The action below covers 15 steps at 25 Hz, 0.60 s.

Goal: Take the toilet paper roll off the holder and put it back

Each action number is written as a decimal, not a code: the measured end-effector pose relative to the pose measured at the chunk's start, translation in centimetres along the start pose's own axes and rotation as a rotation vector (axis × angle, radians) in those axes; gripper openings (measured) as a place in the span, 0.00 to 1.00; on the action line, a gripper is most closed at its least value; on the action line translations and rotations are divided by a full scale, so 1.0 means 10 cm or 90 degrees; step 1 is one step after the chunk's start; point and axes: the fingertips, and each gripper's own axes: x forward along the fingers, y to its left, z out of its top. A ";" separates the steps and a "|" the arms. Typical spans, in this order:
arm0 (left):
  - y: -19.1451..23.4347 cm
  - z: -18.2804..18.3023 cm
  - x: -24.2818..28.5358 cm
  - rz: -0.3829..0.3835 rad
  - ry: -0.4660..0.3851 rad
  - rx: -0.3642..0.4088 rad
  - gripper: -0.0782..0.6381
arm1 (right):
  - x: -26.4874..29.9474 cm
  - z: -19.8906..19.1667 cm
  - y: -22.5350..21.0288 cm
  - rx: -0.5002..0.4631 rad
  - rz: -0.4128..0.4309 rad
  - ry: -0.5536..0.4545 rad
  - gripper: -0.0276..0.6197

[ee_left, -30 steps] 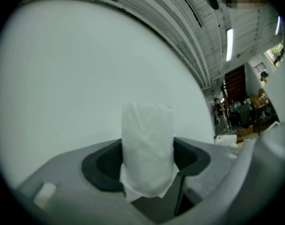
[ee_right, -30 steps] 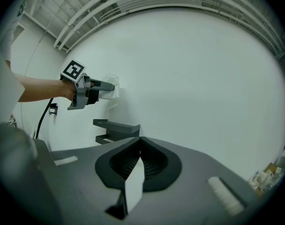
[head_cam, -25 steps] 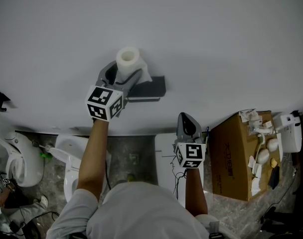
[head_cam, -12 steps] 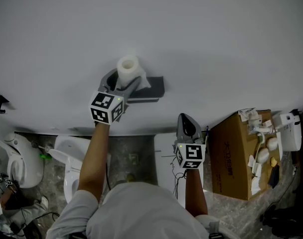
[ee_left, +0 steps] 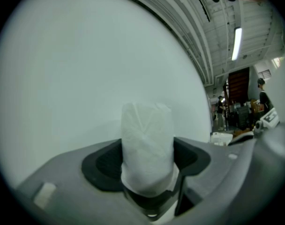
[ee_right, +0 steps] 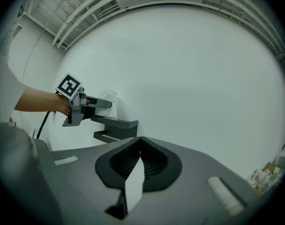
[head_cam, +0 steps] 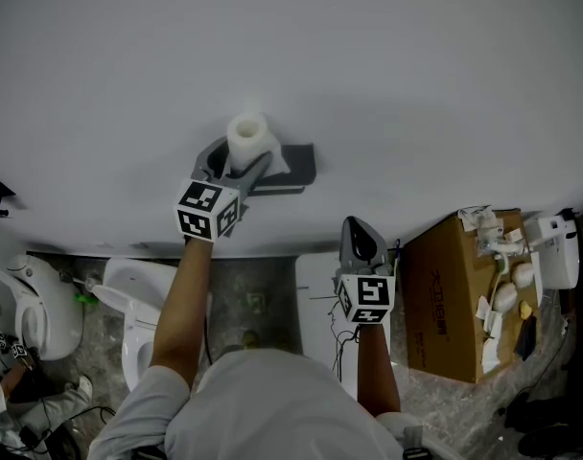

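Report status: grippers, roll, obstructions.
Left gripper shut on toilet paper roll, beside the holder. Right gripper shut, empty, held low. Nothing seen blocking the holder.

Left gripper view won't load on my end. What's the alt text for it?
The left gripper clamps a white toilet paper roll upright between its jaws, in front of a plain white wall. A cluttered workshop shows far off at the right edge.

The white wall (head_cam: 416, 84) lies bare on every side of the holder (head_cam: 293, 168), leaving open room at its right end. The left gripper (head_cam: 238, 157), clamped on the toilet paper roll (head_cam: 246, 134), crowds the holder's left end; a cardboard box (head_cam: 450, 300) stands well apart
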 end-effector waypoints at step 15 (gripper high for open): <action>-0.01 -0.12 -0.01 -0.004 -0.005 -0.019 0.54 | -0.03 -0.02 -0.01 -0.003 -0.004 0.006 0.05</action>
